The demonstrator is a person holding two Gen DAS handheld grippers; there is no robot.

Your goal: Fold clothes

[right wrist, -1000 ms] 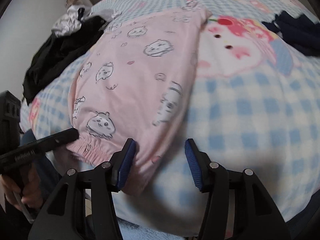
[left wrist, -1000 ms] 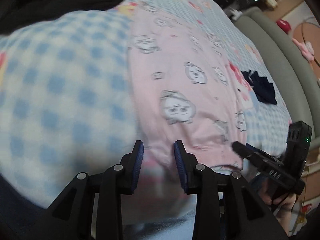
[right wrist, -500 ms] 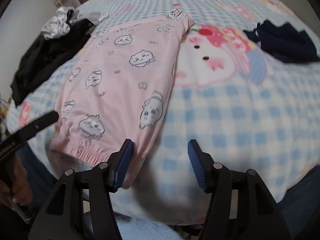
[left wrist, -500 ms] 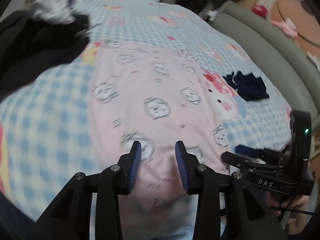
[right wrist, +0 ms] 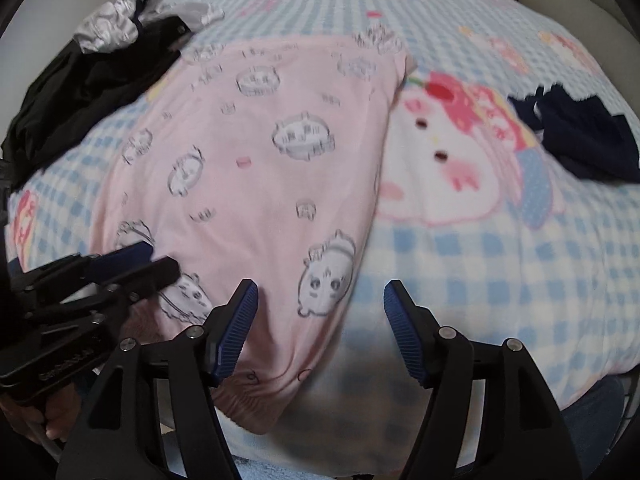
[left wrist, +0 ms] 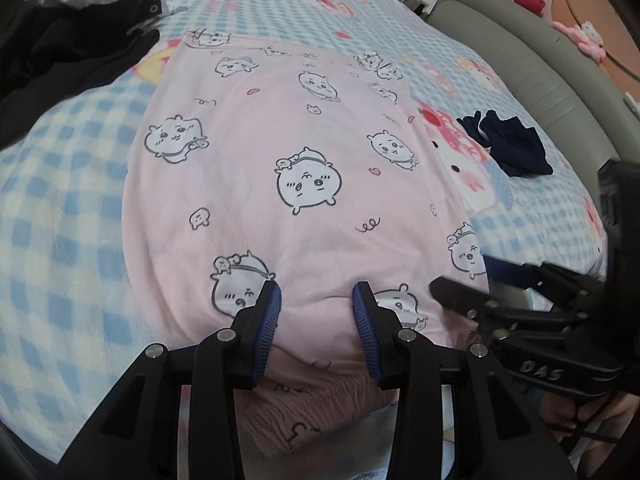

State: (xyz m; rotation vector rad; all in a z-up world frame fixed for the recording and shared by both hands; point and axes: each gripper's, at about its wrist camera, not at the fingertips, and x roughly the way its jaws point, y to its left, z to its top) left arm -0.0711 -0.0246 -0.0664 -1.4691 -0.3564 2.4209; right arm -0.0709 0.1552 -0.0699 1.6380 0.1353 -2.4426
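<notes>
Pink fleece printed with white cartoon animals: one garment lies spread flat in the middle of the blue-and-white checked blanket, its gathered hem hanging over the near edge. Two other clothing heaps rest on the blanket: one black-and-silver pile at the far left and one small navy item to the right, well apart from the pink piece.

Both grippers point steeply down at the near hem. The left gripper hovers over the hem's middle, jaws partly apart and clamping nothing; they have just been opening slightly. The right gripper straddles the garment's right edge, jaws wide with no cloth pinched; they have just been opening. Since a second ago both views have pulled back, so more of the pink garment shows.
</notes>
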